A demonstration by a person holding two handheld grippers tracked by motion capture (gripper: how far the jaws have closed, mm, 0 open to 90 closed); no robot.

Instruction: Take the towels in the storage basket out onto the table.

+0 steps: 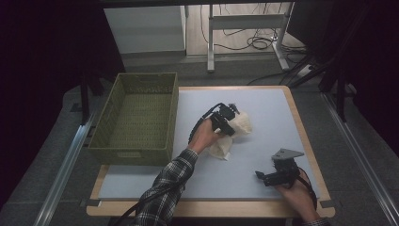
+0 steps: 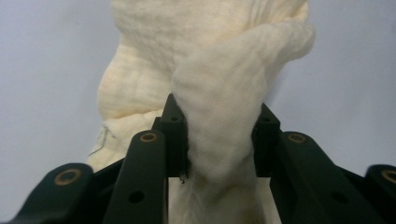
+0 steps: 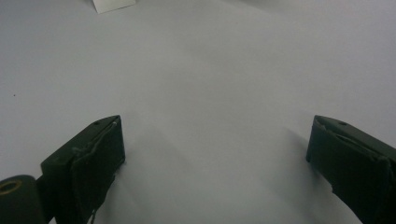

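Two claws work over the counter, one in each hand. Left claw sits near the middle of the grey-blue mat, clamped on a cream cloth; in the left gripper view a thick fold of the cloth is pinched between both pads, bulging above them and hanging below, with more bunched cloth behind it against the mat. From above, the cloth lies crumpled on the counter, partly under the claw, one end trailing toward the person just beside the left hand. A plaid sleeve runs up from the bottom edge to that hand. Right claw rests low at the near right part of the counter, well apart from the cloth, held in the right hand; in the right gripper view its jaws stand wide apart over bare mat with nothing between them. A green woven basket stands on the counter's left side, near the cloth but not touching it.
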